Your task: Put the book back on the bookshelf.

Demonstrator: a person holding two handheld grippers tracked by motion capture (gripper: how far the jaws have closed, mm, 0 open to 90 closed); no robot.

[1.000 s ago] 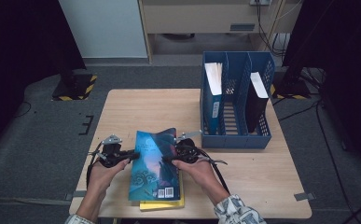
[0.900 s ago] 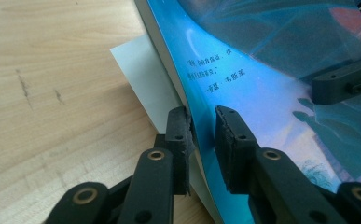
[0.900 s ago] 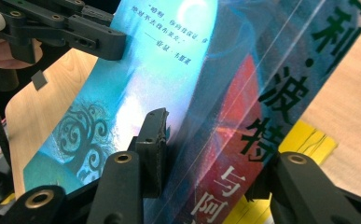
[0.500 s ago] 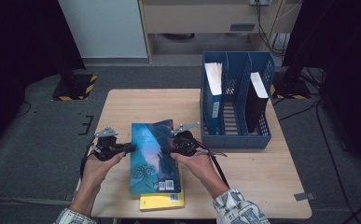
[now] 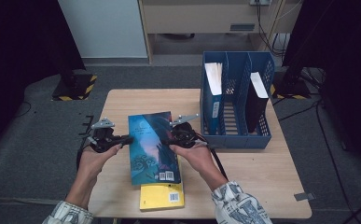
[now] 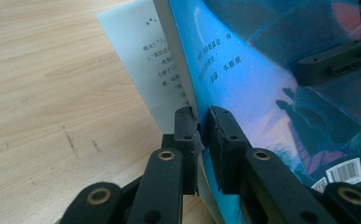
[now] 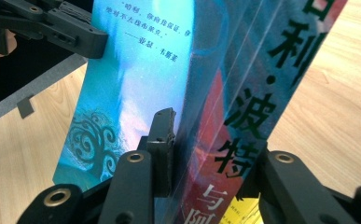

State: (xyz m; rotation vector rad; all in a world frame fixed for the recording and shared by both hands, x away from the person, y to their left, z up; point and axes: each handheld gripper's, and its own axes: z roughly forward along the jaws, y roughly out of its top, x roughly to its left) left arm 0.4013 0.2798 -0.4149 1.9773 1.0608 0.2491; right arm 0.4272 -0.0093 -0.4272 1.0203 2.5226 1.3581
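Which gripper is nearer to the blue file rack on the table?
Right. The right gripper holds the blue book at its edge beside the blue file rack; the left gripper grips the book's opposite edge, farther away.

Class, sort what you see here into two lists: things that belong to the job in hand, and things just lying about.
In the job: blue book, left gripper, right gripper.
Lying about: yellow book, blue file rack, table.
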